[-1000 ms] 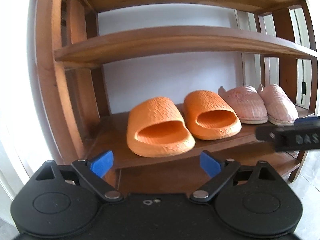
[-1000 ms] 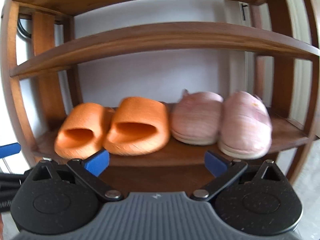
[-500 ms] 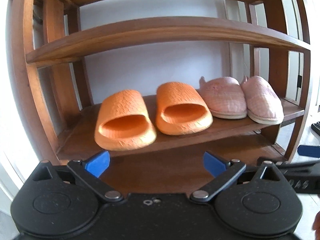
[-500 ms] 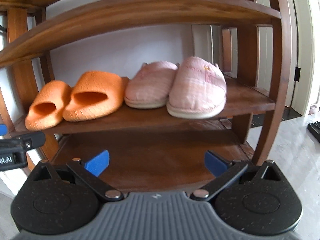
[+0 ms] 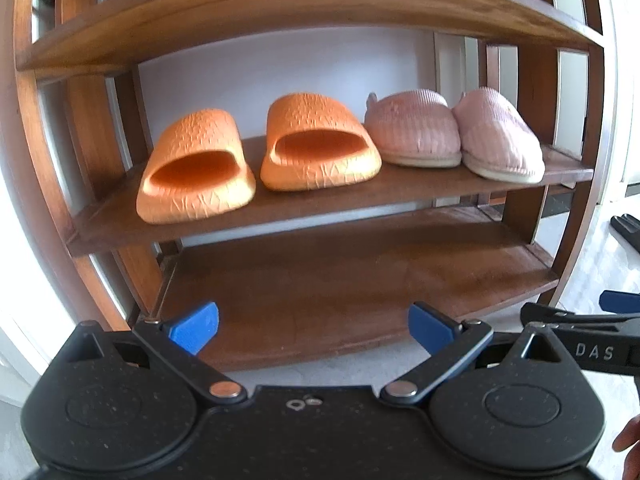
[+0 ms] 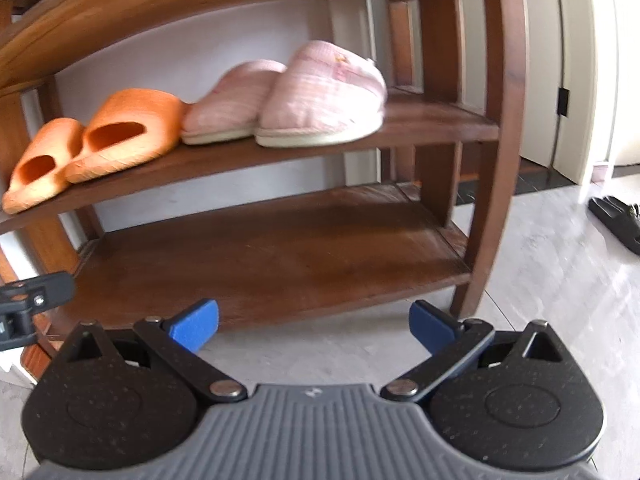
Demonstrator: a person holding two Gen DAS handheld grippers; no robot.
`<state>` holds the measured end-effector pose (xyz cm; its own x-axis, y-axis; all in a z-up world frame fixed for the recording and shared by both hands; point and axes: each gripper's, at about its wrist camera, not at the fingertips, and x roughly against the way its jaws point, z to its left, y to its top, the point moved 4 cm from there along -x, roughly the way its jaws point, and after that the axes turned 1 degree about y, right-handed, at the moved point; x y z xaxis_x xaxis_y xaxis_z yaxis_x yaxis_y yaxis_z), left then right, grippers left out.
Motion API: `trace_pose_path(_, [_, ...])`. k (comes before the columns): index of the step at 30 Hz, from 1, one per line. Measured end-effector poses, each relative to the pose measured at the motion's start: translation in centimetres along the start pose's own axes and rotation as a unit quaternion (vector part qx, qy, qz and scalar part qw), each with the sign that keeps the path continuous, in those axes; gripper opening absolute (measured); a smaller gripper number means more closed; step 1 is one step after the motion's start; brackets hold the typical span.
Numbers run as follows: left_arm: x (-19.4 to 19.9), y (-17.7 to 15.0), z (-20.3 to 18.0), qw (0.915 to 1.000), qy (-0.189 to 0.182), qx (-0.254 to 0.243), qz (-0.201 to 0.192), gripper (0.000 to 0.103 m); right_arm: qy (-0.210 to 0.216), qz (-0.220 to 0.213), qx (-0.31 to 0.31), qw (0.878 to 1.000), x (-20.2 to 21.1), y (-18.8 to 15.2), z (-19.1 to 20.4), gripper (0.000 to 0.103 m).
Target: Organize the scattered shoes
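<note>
Wooden shoe rack (image 5: 320, 208) against a white wall fills both wrist views, with grey floor (image 6: 560, 300) at its foot. Left gripper (image 5: 313, 326) spreads its blue fingers (image 5: 194, 326) wide, grasping nothing; right gripper (image 6: 313, 326) does likewise, both in front of the rack's bare bottom shelf (image 6: 260, 256). On the rack's middle shelf, orange slides (image 5: 256, 156) sit left of pink slippers (image 5: 452, 134), paired and touching. Right of the rack, well apart on the floor, lies a black sandal (image 6: 618, 218), seemingly the shoe left to collect. Risks ahead: the two grippers hang close together and could knock as they swing toward it; a wide flat sandal may slip from a shallow pinch.
</note>
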<state>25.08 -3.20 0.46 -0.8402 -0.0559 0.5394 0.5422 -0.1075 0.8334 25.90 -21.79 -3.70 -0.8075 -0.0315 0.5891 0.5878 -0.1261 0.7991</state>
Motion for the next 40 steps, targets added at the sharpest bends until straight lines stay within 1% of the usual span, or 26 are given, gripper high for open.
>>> trace_pose_path(5, [-1.0,-1.5,-0.5,0.9999,0.003,0.000,0.013,0.102,-0.005,0.018,-0.002,1.000,-0.5,-1.6,-0.5,0.103])
trace_pose_path(11, [-2.0,-3.6,-0.5,0.9992,-0.013,0.018,0.035,0.102,-0.002,0.037,-0.005,0.999,-1.3,-3.1,-0.3,0.103])
trace_pose_path(17, [-2.6,-4.7,-0.1,0.9986,-0.007,0.025,0.046,0.102,0.000,0.047,-0.002,0.999,-1.7,-4.1,0.0,0.103])
trace_pose_path(26, [-2.7,-5.4,-0.8,0.9989,-0.004,0.015,0.044,0.102,-0.006,0.065,-0.003,0.998,-2.5,-5.9,-0.3,0.103])
trace_pose_path(33, [-2.7,-5.4,-1.1,0.9992,-0.004,0.008,0.040,0.102,-0.006,0.075,-0.007,0.997,-2.8,-6.5,-0.3,0.103])
trace_pose_path(34, [-2.7,-5.4,-1.2,0.9992,-0.006,0.008,0.039,0.102,-0.006,0.076,-0.007,0.997,-2.8,-6.5,-0.3,0.103])
trace_pose_path(36, [-2.8,-5.4,-1.3,0.9987,-0.026,0.011,0.043,0.102,-0.006,0.079,-0.007,0.997,-2.9,-6.6,-0.3,0.103])
trace_pose_path(38, [-2.7,-5.5,-1.4,0.9986,-0.029,0.015,0.041,0.102,-0.006,0.081,-0.010,0.997,-3.0,-6.7,-0.3,0.103])
trace_pose_path(40, [-2.6,-5.6,-1.7,0.9987,-0.026,0.007,0.042,0.102,-0.005,0.082,-0.011,0.997,-3.0,-6.8,-0.3,0.103])
